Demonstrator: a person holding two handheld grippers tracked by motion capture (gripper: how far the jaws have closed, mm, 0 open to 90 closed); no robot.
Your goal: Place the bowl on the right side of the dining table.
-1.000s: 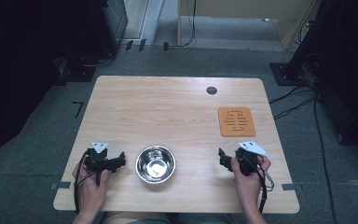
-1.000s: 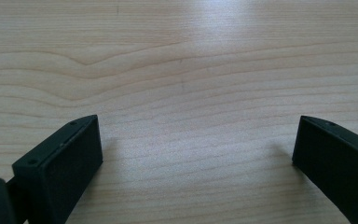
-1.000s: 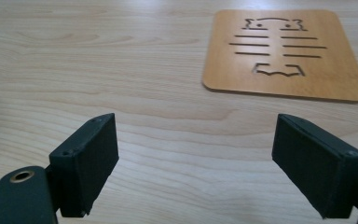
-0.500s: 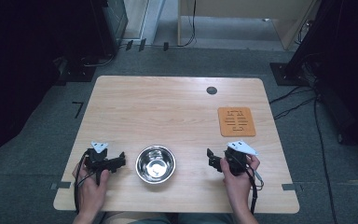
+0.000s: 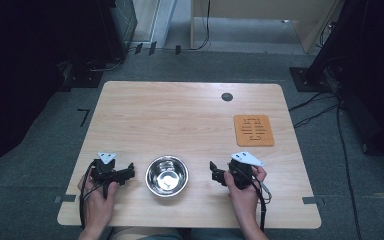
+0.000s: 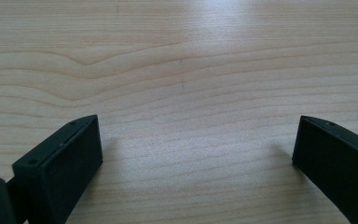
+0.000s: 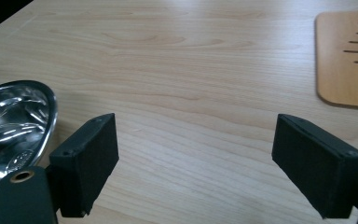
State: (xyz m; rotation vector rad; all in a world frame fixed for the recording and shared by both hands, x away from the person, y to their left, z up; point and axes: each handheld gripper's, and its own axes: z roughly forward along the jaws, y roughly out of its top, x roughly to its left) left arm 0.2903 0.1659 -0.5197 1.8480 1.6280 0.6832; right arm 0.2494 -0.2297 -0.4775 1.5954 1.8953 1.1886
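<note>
The table (image 5: 180, 115) carries a steel bowl (image 5: 167, 175) at its near edge, midway between the two grippers. An orange mat (image 5: 253, 130) lies far right of it. The right gripper (image 5: 214, 172), near the bowl, and the left gripper (image 5: 129, 172), just beside it, both gape wide, holding nothing.

A lab or test room set up for recordings is suggested. A light wooden table (image 5: 180, 115) with a round cable port (image 5: 227, 97) is placed on grey carpet (image 5: 45, 160), where marks of tape (image 5: 84, 116) are seen beside the table and at its near corners. Dark equipment stands (image 5: 345, 55) are set at both sides, and black cables (image 5: 315, 107) are trailed across the floor. A pale wooden cabinet (image 5: 265, 15) is seen at the back.
</note>
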